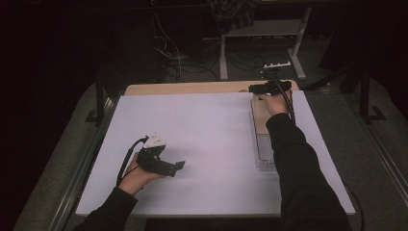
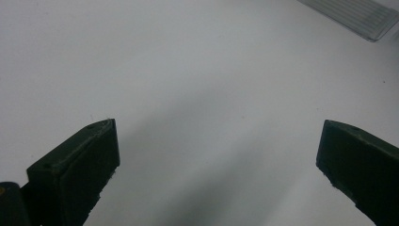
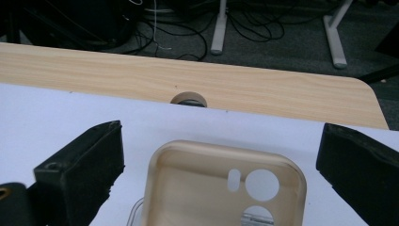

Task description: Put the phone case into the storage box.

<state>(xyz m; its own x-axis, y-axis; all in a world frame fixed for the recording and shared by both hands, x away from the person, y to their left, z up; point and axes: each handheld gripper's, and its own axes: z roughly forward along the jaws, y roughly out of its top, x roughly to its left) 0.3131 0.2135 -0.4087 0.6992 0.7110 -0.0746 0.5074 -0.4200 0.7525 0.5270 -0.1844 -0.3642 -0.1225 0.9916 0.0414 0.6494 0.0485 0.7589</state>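
the right gripper view showed one tan phone case (image 3: pixel 221 188), cutouts visible, lying between the right gripper's (image 3: pixel 221 174) parted jaws at the counter's (image 1: pixel 202 130) far right. the high view showed one clear tray (image 1: pixel 265 149) under it. the left gripper (image 2: pixel 216 155), jaws apart, held nothing.

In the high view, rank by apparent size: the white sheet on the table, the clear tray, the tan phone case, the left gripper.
1. white sheet, by far the largest.
2. clear tray, partly behind the sleeve.
3. tan phone case and left gripper look similar; unranked, since the hand hides part of the case.
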